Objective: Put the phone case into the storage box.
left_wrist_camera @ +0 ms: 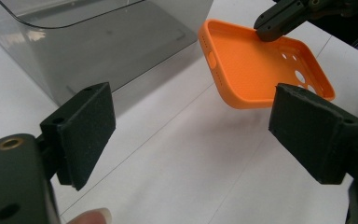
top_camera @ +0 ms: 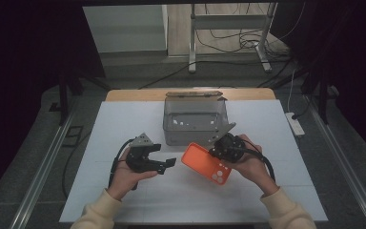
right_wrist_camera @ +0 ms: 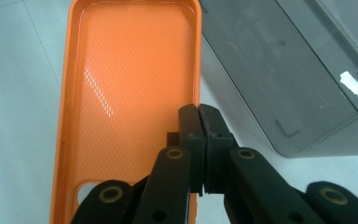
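- The right gripper has its jaws pinched together on one long side wall of the orange phone case, holding it lifted and tilted just off the white table, near the front of the grey plastic bin and to the right of centre.
- The left gripper stands wide open with nothing between its pads, pointing right toward the case's near end, a short way off it.
- Risk, as I judge it: the grip takes only a thin, soft rim, so the case could pivot or slip out of the jaws if it is swung quickly.
- A second risk: if the left gripper closes across the flexible shell, it may bend the case and pull it free of the right jaws, dropping it on the table instead of in the bin.
- The case's far corner sits close to the bin's front wall; a lift that is too low could catch on it and push the bin.
- No brand, label or writing can be read on the case, bin or grippers.
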Demonstrator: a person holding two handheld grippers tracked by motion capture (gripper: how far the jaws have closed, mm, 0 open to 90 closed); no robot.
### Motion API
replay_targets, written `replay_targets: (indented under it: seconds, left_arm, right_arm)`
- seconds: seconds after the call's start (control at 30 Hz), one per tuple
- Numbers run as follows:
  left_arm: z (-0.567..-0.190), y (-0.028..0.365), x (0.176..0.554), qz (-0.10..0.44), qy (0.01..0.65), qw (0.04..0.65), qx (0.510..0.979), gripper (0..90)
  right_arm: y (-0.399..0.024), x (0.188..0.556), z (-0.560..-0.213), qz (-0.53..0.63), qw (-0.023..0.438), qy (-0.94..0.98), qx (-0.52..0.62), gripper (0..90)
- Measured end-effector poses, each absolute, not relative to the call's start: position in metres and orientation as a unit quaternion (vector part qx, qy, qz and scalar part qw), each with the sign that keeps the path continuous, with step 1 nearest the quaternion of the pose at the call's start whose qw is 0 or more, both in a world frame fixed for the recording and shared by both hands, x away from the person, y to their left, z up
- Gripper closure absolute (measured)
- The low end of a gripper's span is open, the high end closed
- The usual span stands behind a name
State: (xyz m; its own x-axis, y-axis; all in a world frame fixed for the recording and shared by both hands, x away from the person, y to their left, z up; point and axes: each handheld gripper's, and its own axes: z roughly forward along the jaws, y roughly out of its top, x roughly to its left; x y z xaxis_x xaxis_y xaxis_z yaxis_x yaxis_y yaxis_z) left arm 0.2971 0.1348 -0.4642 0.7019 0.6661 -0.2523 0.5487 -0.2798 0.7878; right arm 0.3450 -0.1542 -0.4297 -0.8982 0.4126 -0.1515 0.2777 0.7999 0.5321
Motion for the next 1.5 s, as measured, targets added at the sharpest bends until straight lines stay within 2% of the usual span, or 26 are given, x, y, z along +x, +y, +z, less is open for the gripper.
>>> replay_targets:
  seconds: [1.5]
  left_arm:
    - [-0.459, 0.106, 0.328, 0.025, 0.372, 0.462, 0.805, 13.9]
  right_arm:
    - [-0.151, 0.345, -0.432, 0.264, 0.139, 0.938, 0.176, 89.0]
